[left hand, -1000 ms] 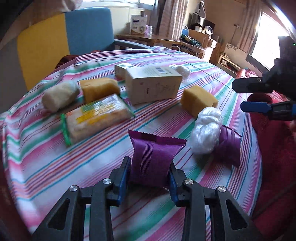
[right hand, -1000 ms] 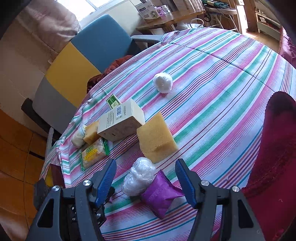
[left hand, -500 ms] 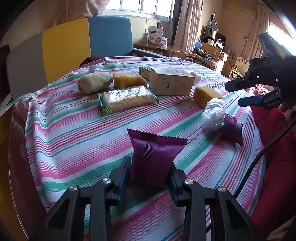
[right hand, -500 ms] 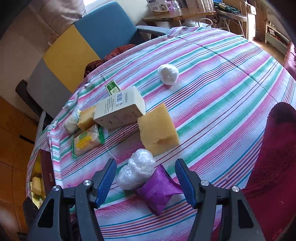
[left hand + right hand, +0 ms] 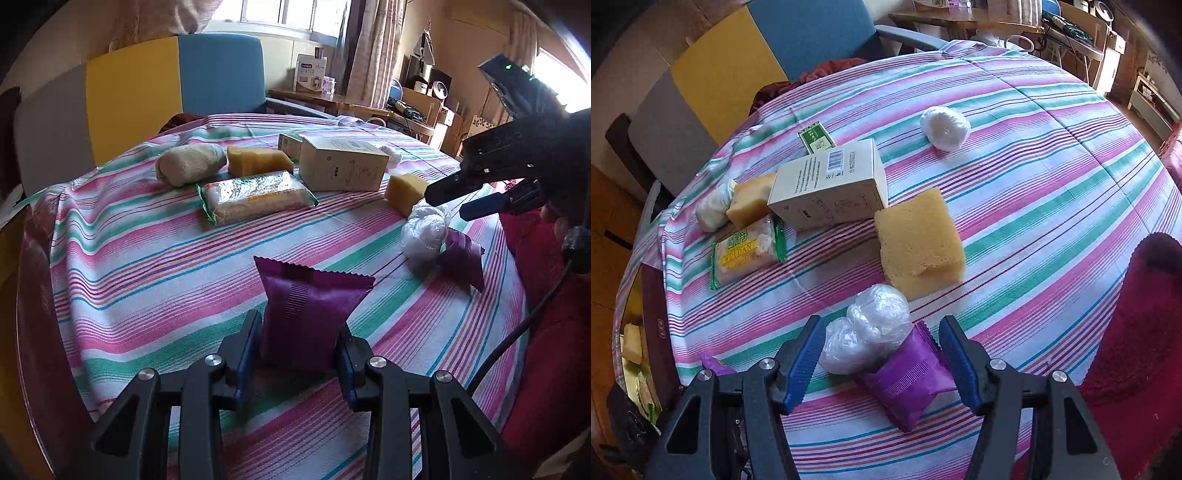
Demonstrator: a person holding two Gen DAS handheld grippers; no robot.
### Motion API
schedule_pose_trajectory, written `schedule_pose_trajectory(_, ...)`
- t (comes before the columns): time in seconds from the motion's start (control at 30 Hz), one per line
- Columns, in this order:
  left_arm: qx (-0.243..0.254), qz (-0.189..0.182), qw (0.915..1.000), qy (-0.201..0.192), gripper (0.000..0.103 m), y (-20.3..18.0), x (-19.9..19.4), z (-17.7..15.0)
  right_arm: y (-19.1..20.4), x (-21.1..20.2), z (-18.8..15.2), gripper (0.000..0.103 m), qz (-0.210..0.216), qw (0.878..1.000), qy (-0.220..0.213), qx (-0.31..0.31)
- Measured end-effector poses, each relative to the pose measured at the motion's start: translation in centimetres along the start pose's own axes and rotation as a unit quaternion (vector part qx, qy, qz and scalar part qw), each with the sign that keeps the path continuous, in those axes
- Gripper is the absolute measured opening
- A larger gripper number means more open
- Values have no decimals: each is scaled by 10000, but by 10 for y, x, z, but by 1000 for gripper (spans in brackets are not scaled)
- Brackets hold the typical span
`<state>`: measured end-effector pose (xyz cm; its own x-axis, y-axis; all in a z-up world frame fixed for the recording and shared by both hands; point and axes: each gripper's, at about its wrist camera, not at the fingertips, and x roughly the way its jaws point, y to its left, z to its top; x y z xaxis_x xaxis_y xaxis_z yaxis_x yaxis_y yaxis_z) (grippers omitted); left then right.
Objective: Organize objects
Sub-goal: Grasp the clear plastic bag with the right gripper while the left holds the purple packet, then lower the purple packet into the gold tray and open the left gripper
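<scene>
Since the earlier frames, a purple pouch (image 5: 308, 310) is kept clamped upright above the table (image 5: 147, 266) by the left gripper (image 5: 299, 354), while the unclenched right gripper (image 5: 882, 354) has been lowered around a second pouch (image 5: 908, 380) and plastic wad (image 5: 868, 328).

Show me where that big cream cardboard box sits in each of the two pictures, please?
Left wrist view: the cream box lies upper middle, at the far side of the striped tablecloth.
Right wrist view: the same box lies left of centre, barcode facing up.
Shared landmark: the yellow sponge block just right of the box.
</scene>
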<state>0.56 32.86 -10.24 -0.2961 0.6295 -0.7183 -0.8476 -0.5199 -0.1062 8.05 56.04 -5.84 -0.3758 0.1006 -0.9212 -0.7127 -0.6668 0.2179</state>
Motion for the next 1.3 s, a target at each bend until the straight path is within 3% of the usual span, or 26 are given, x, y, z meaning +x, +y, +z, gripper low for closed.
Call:
schedule_pose_trajectory(0.07, 2, 4, 10000, -1, 38, 0, 0, 0, 6, 10, 5, 61, -7, 10000, 72, 8)
schedule_pose_trajectory(0.17, 5, 12, 10000, 0, 39, 0, 1, 0, 21, 39, 7, 38, -62, 9986, 460, -250)
schedule_pose_trajectory(0.2, 9, 15, 10000, 1, 39, 0, 1, 0, 28, 48, 4, 36, -130, 9974, 580, -414)
schedule_pose_trajectory(0.27, 14, 24, 10000, -2, 40, 0, 1, 0, 47, 46, 0, 34, -432, 9937, 361, -967)
schedule_pose_trajectory(0.33, 27, 43, 10000, -1, 40, 0, 1, 0, 57, 48, -6, 34, -303, 9908, 404, -1254)
schedule_pose_trajectory(0.4, 43, 64, 10000, -4, 40, -1, 1, 0, 64, 49, -9, 34, -443, 9871, 334, -1500)
schedule_pose_trajectory(0.9, 62, 359, 9993, 15, 37, -8, -9, 1, 58, 50, -10, 37, -379, 9862, 364, -1569)
schedule_pose_trajectory(1.13, -4, 264, 9992, -302, 36, -16, -51, 13, 58, 49, -13, 36, -425, 9825, 305, -1789)
schedule_pose_trajectory(1.3, -396, 277, 9969, -625, 36, 8, -96, 20, 56, 47, -14, 35, -478, 9809, 267, -1865)
